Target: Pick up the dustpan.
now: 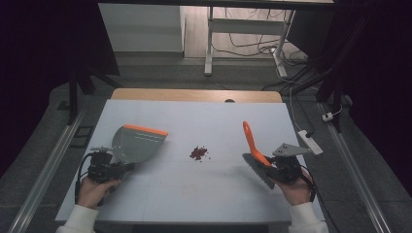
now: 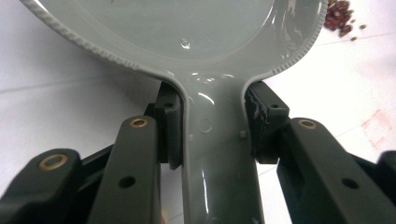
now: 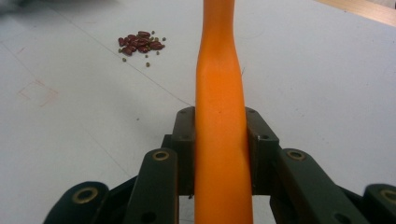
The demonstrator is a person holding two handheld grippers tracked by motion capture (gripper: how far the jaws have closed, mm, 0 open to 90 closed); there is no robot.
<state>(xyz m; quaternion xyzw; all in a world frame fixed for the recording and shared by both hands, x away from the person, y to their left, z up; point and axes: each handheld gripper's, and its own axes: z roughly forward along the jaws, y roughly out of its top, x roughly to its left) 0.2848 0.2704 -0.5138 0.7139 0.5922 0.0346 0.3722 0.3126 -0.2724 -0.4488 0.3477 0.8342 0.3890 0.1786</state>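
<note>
The left gripper (image 1: 115,168) was clamped on the handle of a grey dustpan (image 1: 137,144), its pads pressing either side of the neck, as the left gripper view showed; the pan's orange lip (image 1: 145,129) pointed away from the person. The right gripper (image 1: 272,167) was clamped on the orange handle of a small brush (image 1: 253,145), whose dark bristle head (image 1: 258,170) lay low near the gripper while the handle tip rose toward the far edge. Between the two, well apart from both, a small heap of red beans (image 1: 198,153) with a few loose greenish grains sat on the white tabletop (image 1: 194,194). Judging by this, both tools were in hand but the sweeping was not yet done: no beans showed in the pan. The brush would likely need turning to bring the bristles down. The heap lay mid-tabletop, far from every edge, with bare surface all round for both tools to close in.
</note>
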